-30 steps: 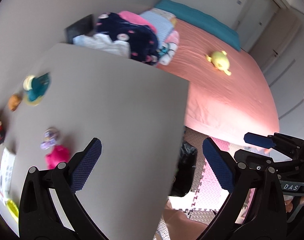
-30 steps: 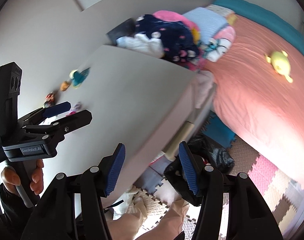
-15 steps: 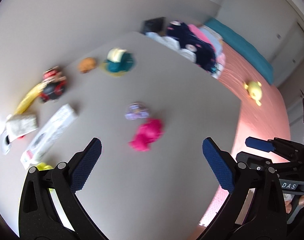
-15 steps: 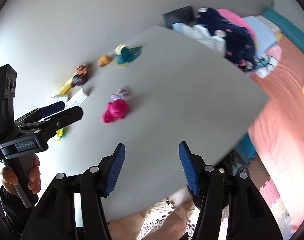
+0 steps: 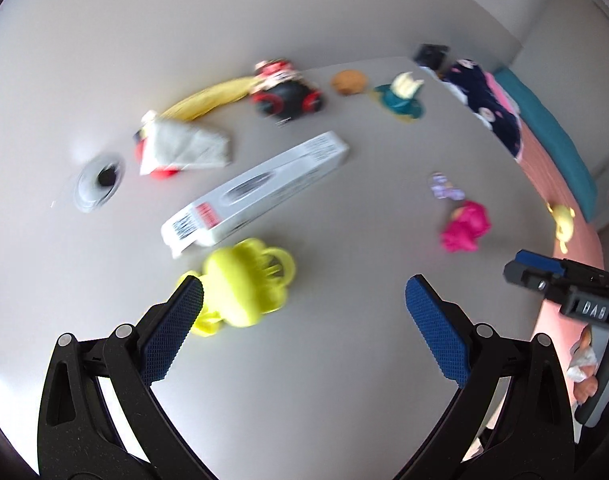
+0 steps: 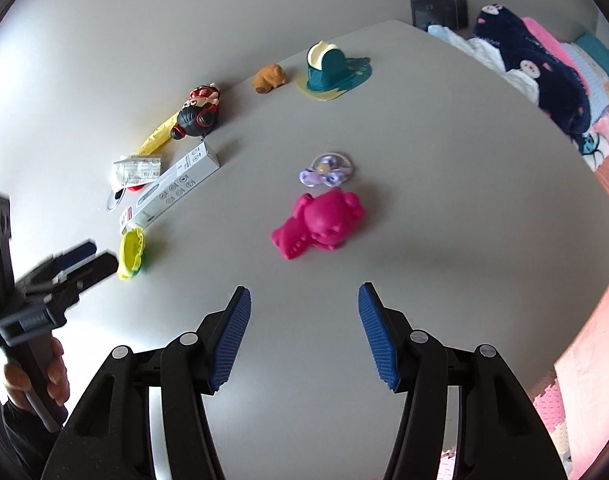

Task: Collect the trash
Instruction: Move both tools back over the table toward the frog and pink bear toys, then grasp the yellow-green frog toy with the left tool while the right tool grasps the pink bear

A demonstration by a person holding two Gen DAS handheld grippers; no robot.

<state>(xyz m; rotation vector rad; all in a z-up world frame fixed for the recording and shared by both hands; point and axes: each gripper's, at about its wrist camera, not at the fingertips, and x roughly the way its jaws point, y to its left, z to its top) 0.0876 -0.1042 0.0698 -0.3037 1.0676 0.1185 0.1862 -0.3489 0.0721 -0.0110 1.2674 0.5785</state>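
Note:
On the grey table lie a long white carton, a crumpled paper wrapper and a yellow banana-like peel. The carton, wrapper and peel also show in the right wrist view. My left gripper is open and empty above the table, its left finger beside a yellow plastic toy. My right gripper is open and empty, a short way in front of a pink toy.
Toys stand on the table: a black-and-red figure, an orange animal, a teal figure, a purple pacifier. A round grommet hole sits at left. Folded clothes and a pink bed lie to the right.
Both grippers swung left from the bed and floor onto the table. The carton, wrapper and yellow toy came into the left view; the pink toy now sits ahead of the right gripper.

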